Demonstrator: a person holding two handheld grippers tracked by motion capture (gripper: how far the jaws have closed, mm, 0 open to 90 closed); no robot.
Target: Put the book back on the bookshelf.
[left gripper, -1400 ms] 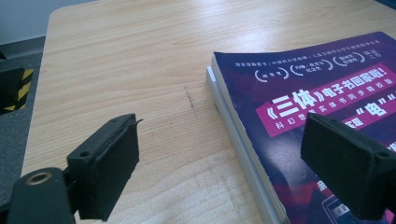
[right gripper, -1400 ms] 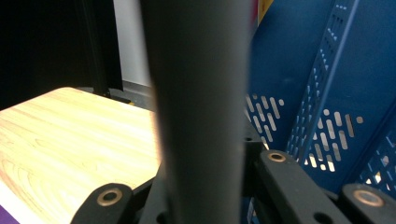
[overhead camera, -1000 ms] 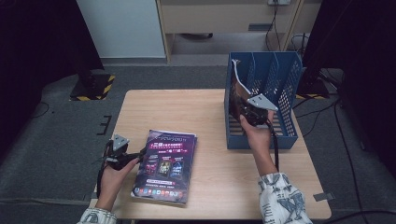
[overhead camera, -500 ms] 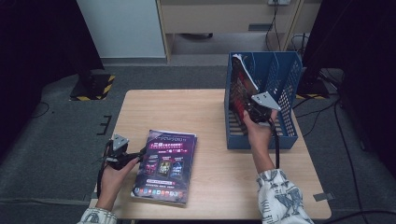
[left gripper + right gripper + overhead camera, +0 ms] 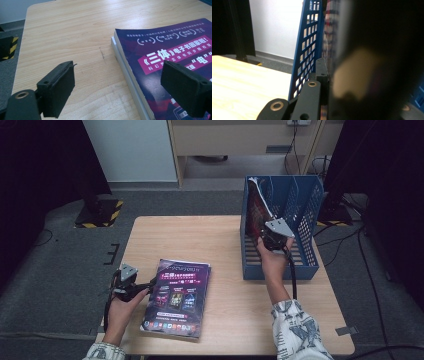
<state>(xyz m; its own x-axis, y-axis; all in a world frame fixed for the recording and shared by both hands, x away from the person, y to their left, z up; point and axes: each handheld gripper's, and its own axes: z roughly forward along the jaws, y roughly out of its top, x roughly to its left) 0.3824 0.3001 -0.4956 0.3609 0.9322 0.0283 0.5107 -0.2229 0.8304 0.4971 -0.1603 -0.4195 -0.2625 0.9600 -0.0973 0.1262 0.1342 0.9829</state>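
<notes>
Table: pale wood, set on grey carpet; dark stands at both sides, a cabinet behind.

File rack: blue, perforated walls, upright dividers, standing at the table's right edge. Its left wall rises just beside the held magazine and hems it in on that side.

Magazine: dark cover with red print, upright and slightly tilted in the rack's leftmost slot, top edge above the rack wall. Blurred at close range in the right gripper view.

Right gripper: inside the rack, jaws clenched on the magazine's lower part.

Books: stacked flat near the front left; top cover purple with pink and white lettering, a white-edged one beneath.

Left gripper: at the stack's left edge, jaws released, spread wide over that edge, pads pressing on nothing.
</notes>
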